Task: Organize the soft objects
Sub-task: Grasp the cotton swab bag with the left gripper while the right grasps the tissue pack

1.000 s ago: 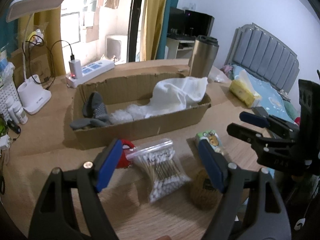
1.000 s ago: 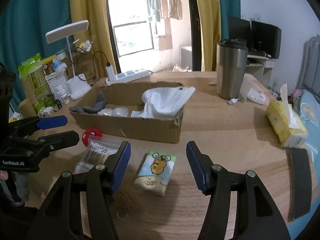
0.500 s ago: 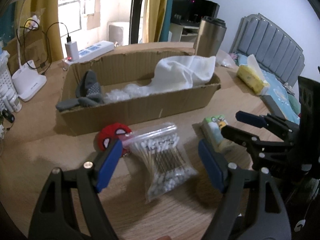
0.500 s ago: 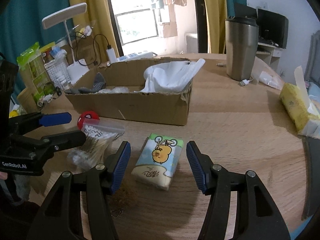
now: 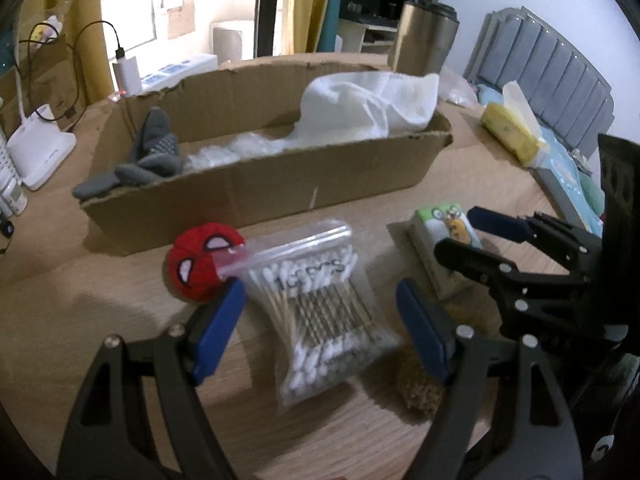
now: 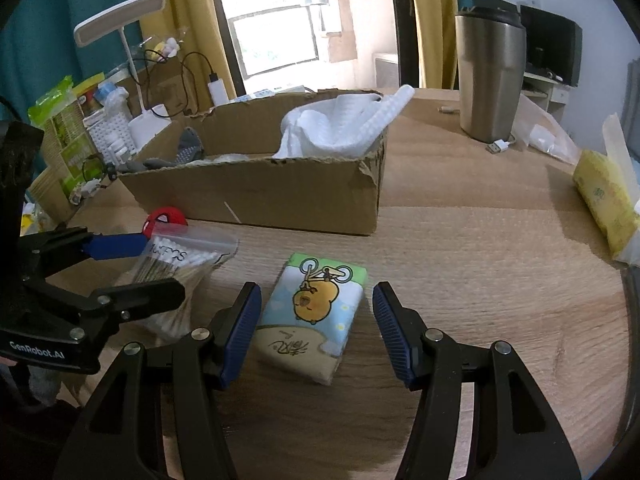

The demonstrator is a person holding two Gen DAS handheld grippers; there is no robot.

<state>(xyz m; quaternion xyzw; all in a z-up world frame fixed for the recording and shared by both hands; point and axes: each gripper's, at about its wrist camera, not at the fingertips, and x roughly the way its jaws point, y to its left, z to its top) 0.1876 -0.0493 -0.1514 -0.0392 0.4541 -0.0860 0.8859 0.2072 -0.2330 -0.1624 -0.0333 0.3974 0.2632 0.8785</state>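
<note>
A clear zip bag of cotton swabs [image 5: 320,308] lies on the wooden table, and my left gripper [image 5: 320,300] stands open astride it, pads clear of it. A small tissue pack with a cartoon print [image 6: 320,280] lies to its right; my right gripper [image 6: 318,312] is open around the pack's near end without pressing it. A red spider-mask plush ball [image 5: 196,264] rests beside the bag's zip. Behind them a cardboard box [image 5: 260,200] holds a white towel [image 5: 368,108], grey socks [image 5: 152,156] and bubble wrap. In the right wrist view the left gripper [image 6: 160,268] straddles the bag [image 6: 176,264].
A ball of twine [image 5: 420,388] sits near my left gripper's right finger. A steel tumbler [image 6: 488,80] and a yellow tissue pack [image 6: 604,196] stand to the right. A desk lamp [image 6: 120,24], power strip and small clutter line the left edge.
Both grippers have sunk toward the table and tilted down, so the swab bag and the tissue pack now lie between their fingers. The jaw widths look unchanged.
</note>
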